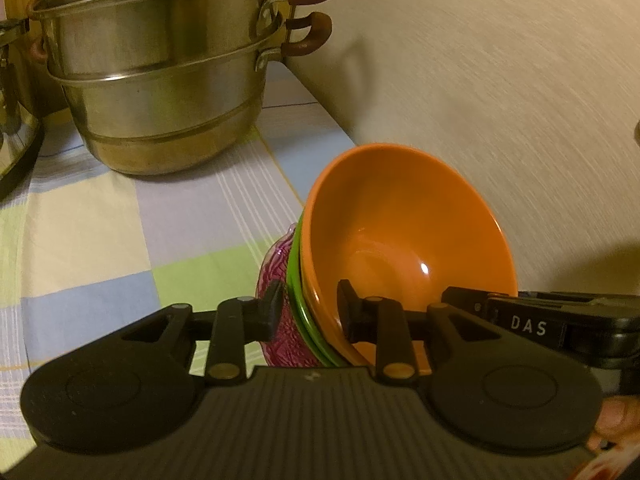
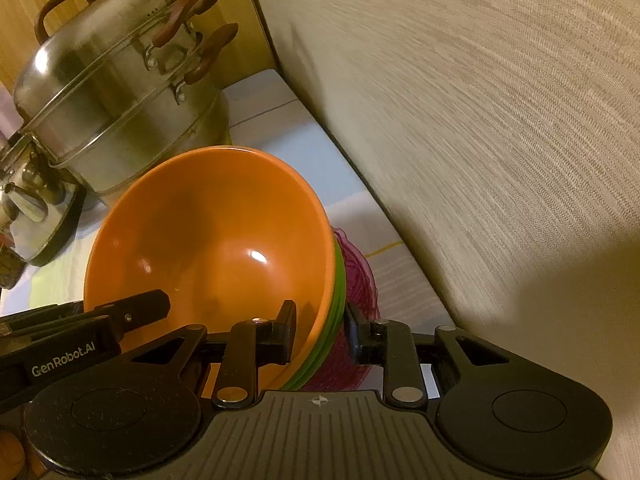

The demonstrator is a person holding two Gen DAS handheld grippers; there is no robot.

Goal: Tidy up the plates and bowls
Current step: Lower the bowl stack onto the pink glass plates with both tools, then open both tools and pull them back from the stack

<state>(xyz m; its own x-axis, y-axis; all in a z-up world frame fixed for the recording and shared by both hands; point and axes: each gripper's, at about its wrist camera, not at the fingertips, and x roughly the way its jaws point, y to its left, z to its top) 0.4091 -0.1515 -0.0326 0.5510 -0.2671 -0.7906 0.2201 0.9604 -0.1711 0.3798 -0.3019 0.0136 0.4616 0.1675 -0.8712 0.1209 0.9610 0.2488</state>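
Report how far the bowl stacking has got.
Done: orange bowl, green bowl and purple glass bowl are nested. In hand: left claw and right claw both grip the stack's rim. Left: setting it on the checked cloth.

Three nested bowls [image 1: 400,240] sit tilted above the tabletop [image 1: 100,220], between both tools. A stacked steamer pot [image 1: 160,80] stands behind at eleven o'clock; the wall [image 1: 500,80] runs along three o'clock.

Ahead-left of the gripper, a checked tablecloth [image 1: 120,216] carries a stacked steel steamer pot [image 1: 160,80] and perhaps a kettle [image 2: 28,216].
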